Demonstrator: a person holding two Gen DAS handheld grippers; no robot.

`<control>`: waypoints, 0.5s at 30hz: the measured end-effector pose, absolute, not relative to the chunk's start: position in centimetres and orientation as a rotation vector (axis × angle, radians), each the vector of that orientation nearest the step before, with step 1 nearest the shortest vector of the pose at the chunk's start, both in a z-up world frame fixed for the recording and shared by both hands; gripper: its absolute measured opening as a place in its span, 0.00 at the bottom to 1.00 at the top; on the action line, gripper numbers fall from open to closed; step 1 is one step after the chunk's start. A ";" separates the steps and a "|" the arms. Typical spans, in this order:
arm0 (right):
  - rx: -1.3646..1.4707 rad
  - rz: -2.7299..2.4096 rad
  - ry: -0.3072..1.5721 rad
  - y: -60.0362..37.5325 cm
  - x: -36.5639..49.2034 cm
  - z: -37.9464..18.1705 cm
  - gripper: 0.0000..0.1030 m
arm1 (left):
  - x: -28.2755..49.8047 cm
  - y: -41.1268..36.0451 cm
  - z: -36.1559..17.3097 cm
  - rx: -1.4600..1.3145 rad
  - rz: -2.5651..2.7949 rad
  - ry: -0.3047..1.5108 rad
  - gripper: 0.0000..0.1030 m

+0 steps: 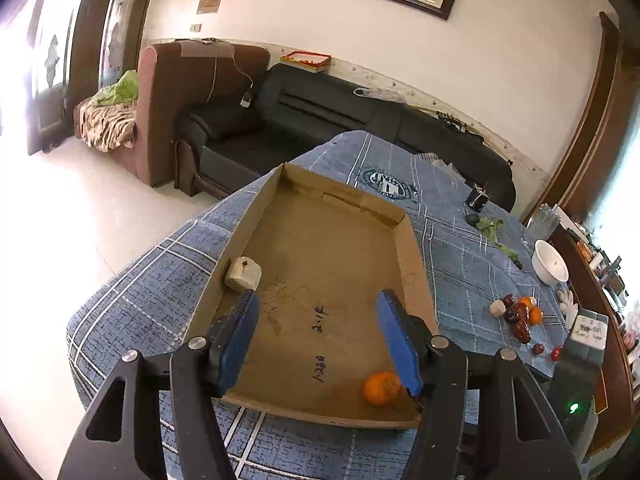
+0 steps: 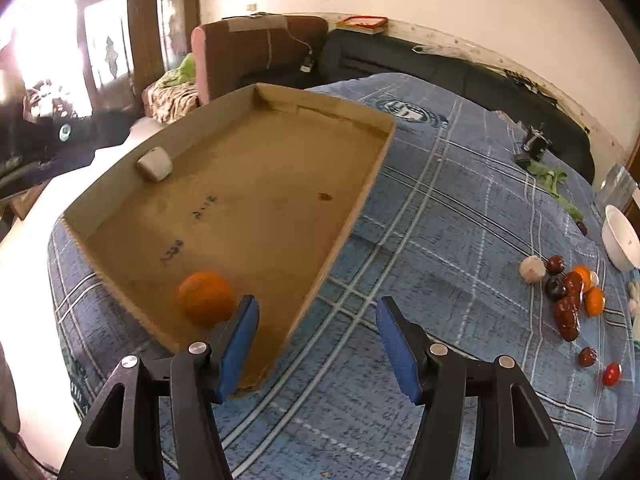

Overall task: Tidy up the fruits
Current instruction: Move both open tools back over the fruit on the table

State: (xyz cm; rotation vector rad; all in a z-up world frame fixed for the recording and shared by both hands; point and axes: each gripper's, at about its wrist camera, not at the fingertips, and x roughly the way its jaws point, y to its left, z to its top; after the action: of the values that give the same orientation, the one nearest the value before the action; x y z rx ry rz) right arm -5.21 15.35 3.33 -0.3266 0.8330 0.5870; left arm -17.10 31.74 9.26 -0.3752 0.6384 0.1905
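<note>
A shallow cardboard tray [image 1: 412,236] [image 2: 376,160] lies on the blue plaid cloth. An orange [image 1: 380,388] [image 2: 206,298] rests in its near right corner, and a pale lump [image 1: 243,274] [image 2: 155,164] sits by its left wall. My left gripper [image 1: 318,344] is open and empty above the tray's near half. My right gripper [image 2: 318,342] is open and empty over the tray's near right corner, just right of the orange. A pile of fruit [image 1: 520,318] [image 2: 570,294], oranges, dark red pieces and a pale lump, lies on the cloth to the right.
A white bowl [image 1: 550,262] [image 2: 620,238] stands beyond the fruit pile, with green leaves [image 1: 494,228] [image 2: 550,178] and a small dark clip [image 2: 534,144] behind. A black sofa [image 1: 320,120] and brown armchair [image 1: 180,92] lie past the table's far edge.
</note>
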 end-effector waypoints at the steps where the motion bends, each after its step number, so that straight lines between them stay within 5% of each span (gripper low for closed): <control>1: -0.340 0.579 0.829 15.5 -5.3 3.3 0.64 | -17.2 31.7 9.4 -0.373 0.190 0.636 0.61; 15: -0.200 0.713 0.884 12.9 -6.4 4.8 0.63 | -15.9 26.0 10.8 -0.275 0.103 0.655 0.65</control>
State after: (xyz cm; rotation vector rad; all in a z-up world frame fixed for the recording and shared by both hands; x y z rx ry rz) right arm -6.44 12.91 4.76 -0.1998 0.8844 0.7133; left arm -15.90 25.96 10.82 -0.2753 0.6554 0.1029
